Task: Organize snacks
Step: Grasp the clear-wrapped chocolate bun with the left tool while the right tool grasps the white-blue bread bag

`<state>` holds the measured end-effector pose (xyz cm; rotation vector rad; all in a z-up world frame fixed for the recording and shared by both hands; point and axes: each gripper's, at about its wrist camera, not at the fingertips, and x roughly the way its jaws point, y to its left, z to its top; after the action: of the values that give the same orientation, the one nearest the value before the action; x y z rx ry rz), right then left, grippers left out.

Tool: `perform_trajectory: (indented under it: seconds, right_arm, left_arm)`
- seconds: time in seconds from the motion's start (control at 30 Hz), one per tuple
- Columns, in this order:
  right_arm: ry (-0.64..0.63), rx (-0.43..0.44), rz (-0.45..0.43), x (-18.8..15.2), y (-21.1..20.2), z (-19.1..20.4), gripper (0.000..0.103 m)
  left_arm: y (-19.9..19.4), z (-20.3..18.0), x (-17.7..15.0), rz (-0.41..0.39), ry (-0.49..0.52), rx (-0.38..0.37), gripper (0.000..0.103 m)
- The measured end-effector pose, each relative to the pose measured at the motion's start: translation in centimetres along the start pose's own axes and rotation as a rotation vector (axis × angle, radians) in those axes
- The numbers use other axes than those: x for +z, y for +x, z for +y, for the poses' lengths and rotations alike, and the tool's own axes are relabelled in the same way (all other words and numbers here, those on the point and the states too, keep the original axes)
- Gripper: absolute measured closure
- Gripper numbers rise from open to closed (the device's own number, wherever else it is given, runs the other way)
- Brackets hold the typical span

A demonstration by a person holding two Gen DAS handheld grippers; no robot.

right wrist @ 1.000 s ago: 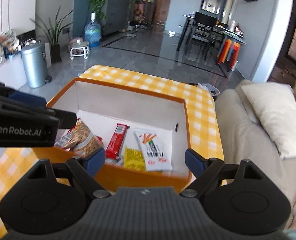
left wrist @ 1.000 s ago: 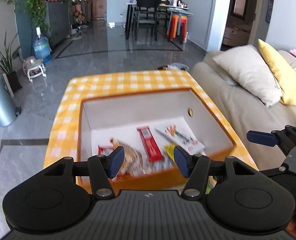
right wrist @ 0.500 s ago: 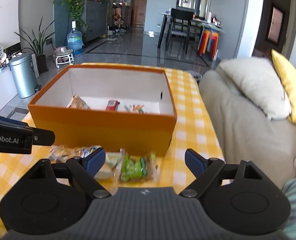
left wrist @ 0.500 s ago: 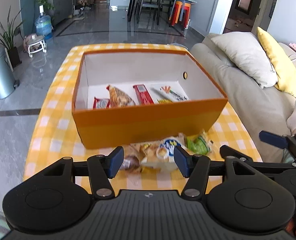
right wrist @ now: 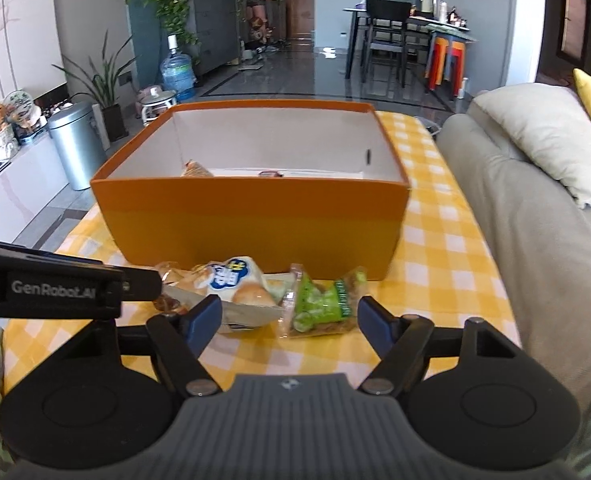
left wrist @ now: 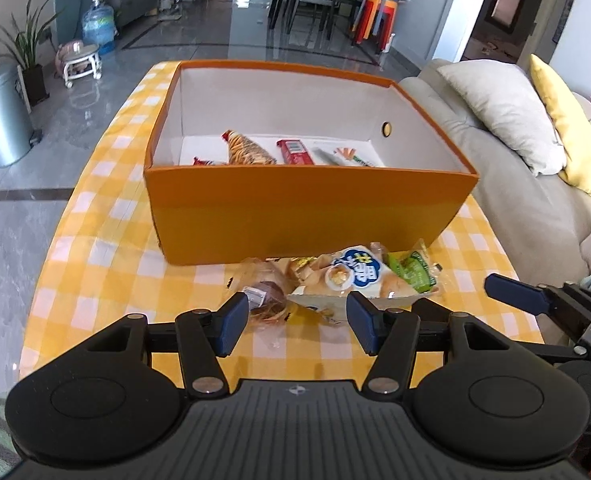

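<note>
Right wrist view has the right tongs [right wrist: 287,320] closing, nothing gripped, over the green snack packet [right wrist: 322,300] on the desk [right wrist: 447,264] beside the orange box [right wrist: 251,228]; overlapping the bread bag [right wrist: 235,284], it could drag that along; left tongs [left wrist: 295,322] likewise closing empty.

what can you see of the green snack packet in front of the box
The green snack packet is a small crinkly clear wrapper with bright green print, brownish food showing through. It lies flat on the yellow checked tablecloth just before the orange box, its left edge against the white and blue bread bag. It sits ahead of the right gripper, whose jaws are closing but not touching it.
</note>
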<state>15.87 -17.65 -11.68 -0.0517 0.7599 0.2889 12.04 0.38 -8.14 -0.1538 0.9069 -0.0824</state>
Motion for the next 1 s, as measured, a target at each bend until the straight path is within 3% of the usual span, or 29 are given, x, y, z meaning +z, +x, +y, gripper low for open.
perform_trajectory:
  seconds: [0.1, 0.4, 0.63, 1.0]
  right_arm:
    - [-0.004, 0.016, 0.015, 0.1, 1.1, 0.3, 0.039]
    - [0.034, 0.070, 0.056, 1.9, 3.9, 1.4, 0.039]
    - [0.087, 0.116, 0.145, 1.6, 6.6, 1.0, 0.040]
    - [0.147, 0.203, 0.207, 0.5, 8.3, 0.6, 0.041]
  left_arm:
    - [0.2, 0.7, 0.1, 0.012, -0.016, 0.003, 0.040]
    - [1.4, 3.2, 1.5, 0.043, -0.092, 0.065, 0.042]
    - [3.5, 4.2, 1.5, 0.103, -0.167, -0.001, 0.042]
    - [6.4, 4.4, 1.0, 0.150, -0.181, -0.011, 0.044]
